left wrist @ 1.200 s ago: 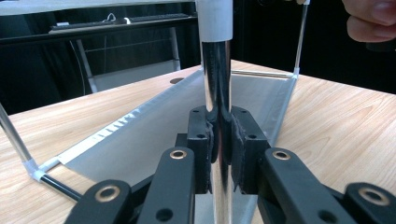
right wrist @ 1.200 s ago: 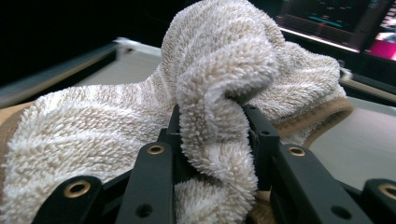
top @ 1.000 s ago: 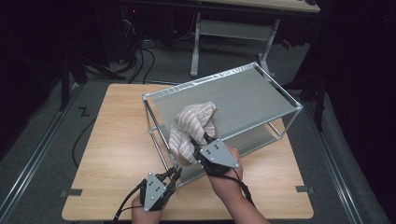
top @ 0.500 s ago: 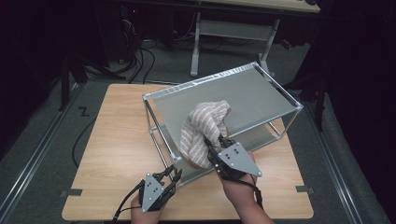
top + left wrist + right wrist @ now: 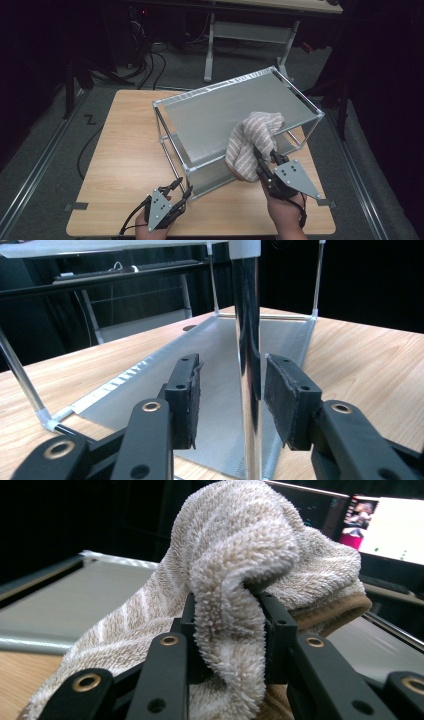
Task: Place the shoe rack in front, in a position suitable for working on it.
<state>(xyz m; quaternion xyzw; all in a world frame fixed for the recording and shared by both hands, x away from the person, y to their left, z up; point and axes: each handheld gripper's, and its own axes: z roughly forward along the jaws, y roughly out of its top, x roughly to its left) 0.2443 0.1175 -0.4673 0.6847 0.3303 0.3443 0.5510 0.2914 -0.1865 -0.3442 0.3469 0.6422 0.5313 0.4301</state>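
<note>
Right gripper (image 5: 264, 159) pinches the striped towel (image 5: 254, 142), bunched over the rack's (image 5: 210, 112) top shelf near the front edge. Left gripper (image 5: 181, 186), jaws apart, straddles the rack's front corner post (image 5: 248, 365), w/ 2 pads (image 5: 190, 390) not touching it.

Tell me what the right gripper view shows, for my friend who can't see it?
The right gripper, seen from close up, is shut on a thick fold of a fluffy beige striped towel that bulges above its black jaws. Behind the towel lies the grey top shelf of a metal rack.
</note>
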